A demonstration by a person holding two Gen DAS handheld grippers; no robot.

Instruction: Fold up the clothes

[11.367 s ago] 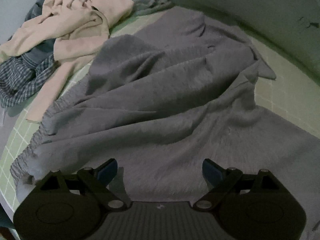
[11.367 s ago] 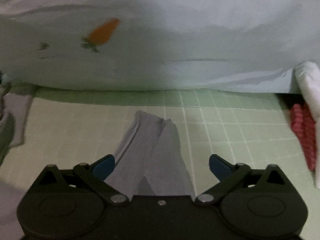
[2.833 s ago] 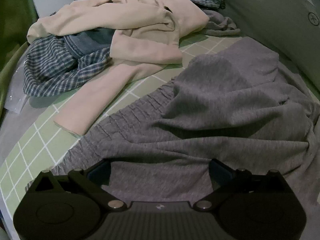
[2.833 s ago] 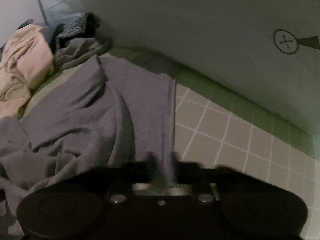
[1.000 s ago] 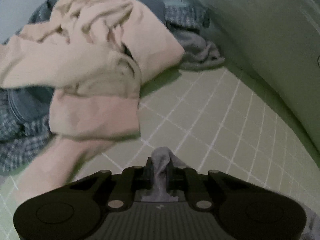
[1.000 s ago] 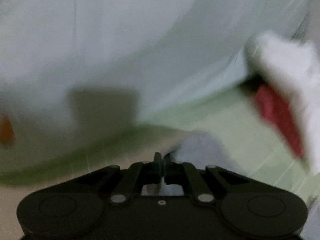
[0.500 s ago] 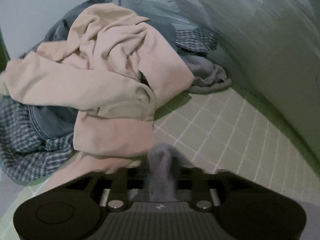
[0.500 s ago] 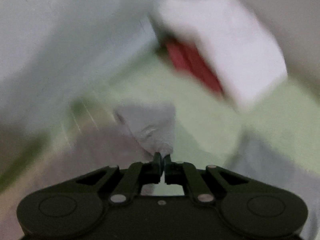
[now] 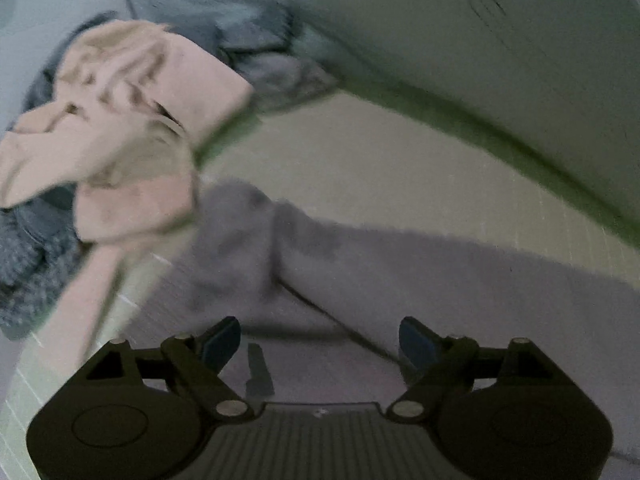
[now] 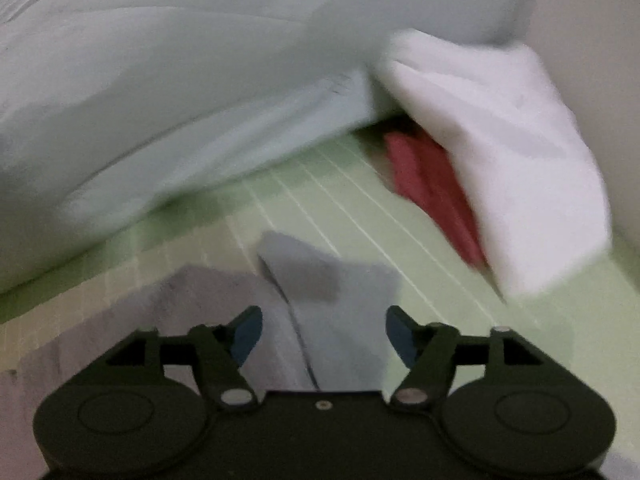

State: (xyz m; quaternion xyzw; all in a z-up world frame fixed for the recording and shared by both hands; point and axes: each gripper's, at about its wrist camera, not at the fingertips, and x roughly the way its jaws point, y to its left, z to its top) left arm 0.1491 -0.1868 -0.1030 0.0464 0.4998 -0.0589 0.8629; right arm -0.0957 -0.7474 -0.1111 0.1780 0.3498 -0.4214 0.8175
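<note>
Grey garment [image 9: 420,280] lies flat on the green mat [image 9: 360,168], apparently released; left gripper [image 9: 320,340] and right gripper [image 10: 324,332] both spread wide.

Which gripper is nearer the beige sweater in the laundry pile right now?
Left. The left gripper hangs open over the grey garment, with the beige sweater just ahead to its left. The right gripper faces the white cloth; no sweater there.

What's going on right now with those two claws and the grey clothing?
Left gripper open, right gripper open. Grey garment released, lying on the green grid mat. Beige garment pile close by on the left.
</note>
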